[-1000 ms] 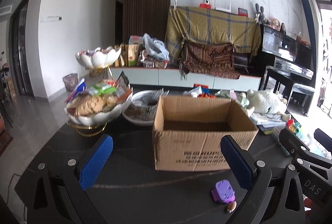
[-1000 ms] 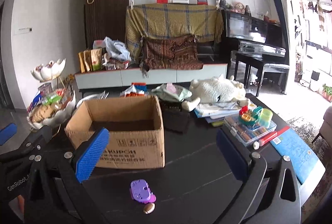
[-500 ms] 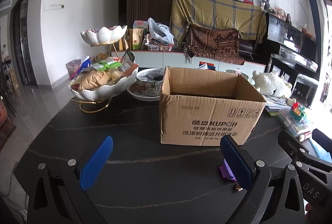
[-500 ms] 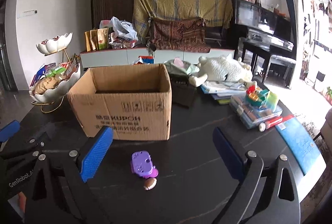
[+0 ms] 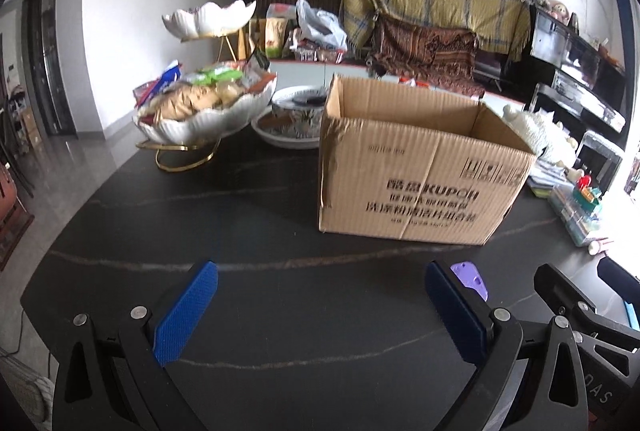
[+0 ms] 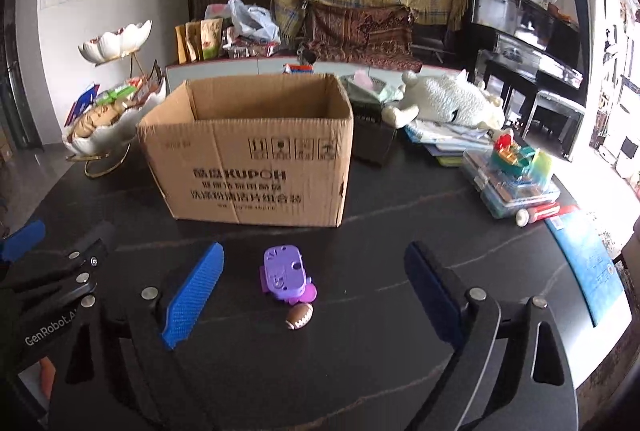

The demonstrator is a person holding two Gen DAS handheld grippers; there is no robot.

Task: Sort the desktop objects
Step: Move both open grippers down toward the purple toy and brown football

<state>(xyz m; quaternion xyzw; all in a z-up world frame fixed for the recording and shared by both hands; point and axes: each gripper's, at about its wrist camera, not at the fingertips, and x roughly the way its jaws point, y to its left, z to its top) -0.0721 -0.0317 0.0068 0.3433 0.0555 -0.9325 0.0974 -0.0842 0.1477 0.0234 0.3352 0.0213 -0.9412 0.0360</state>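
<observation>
- Jaws of my right gripper (image 6: 312,283) stand wide open and hold nothing; the blue pads are apart on both sides of a small purple toy (image 6: 285,276).
- This purple toy lies on the dark table (image 6: 360,371), between my right fingers but not touching them, in front of the cardboard box (image 6: 256,159).
- Just beside the toy, on the near side, lies a tiny brown football (image 6: 299,316); I cannot tell if the two touch.
- My left gripper (image 5: 320,307) is also wide open and empty, and it hangs over a bare part of the table.
- From the left wrist view I see only the top of the purple toy (image 5: 469,278), behind my right-side finger.
- The cardboard box (image 5: 416,167) stands upright with its top open, and it has dark printed letters on the front wall. I cannot see the bottom inside.
- To the left of the box stands a white shell-shaped bowl (image 5: 208,119) on a gold stand, full of snack packets, and next to it a patterned bowl (image 5: 296,111).
- To the right of the box lie a white plush animal (image 6: 448,99), a stack of books (image 6: 448,137) and a clear plastic case (image 6: 512,187) with colourful toys on top.
- A blue booklet (image 6: 588,263) lies near the right edge of the table.
</observation>
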